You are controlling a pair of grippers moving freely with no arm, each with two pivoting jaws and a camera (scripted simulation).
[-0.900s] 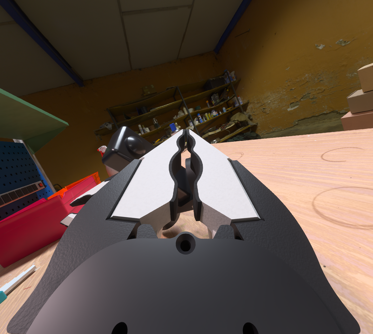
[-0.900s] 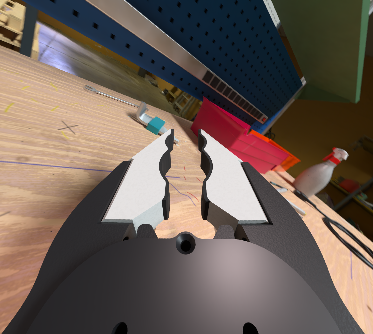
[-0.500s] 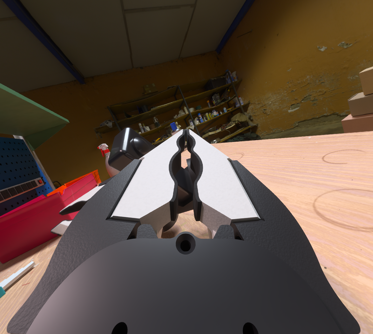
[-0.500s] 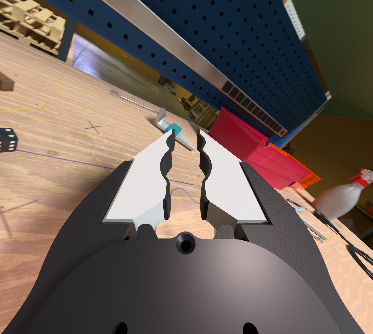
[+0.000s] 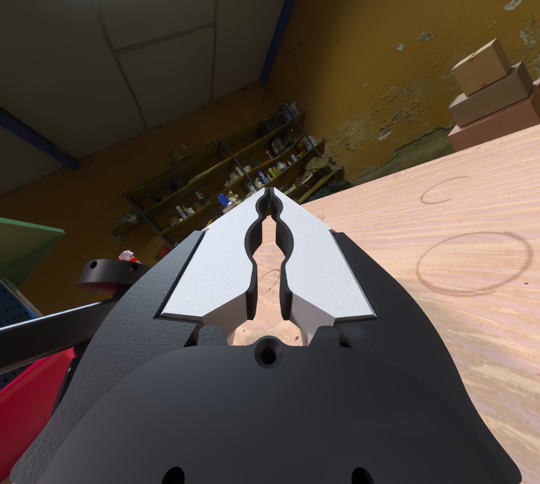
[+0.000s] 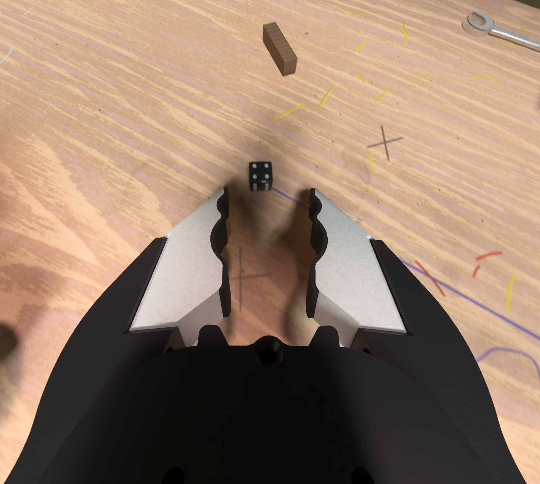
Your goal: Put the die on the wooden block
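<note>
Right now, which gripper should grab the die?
The right gripper: it is open and the die sits just past its fingertips. The left gripper is shut and faces away toward the shelves.

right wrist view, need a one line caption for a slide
Open right gripper poised above a black die on the workbench, wooden block lying farther ahead, wrench at the edge.
</note>
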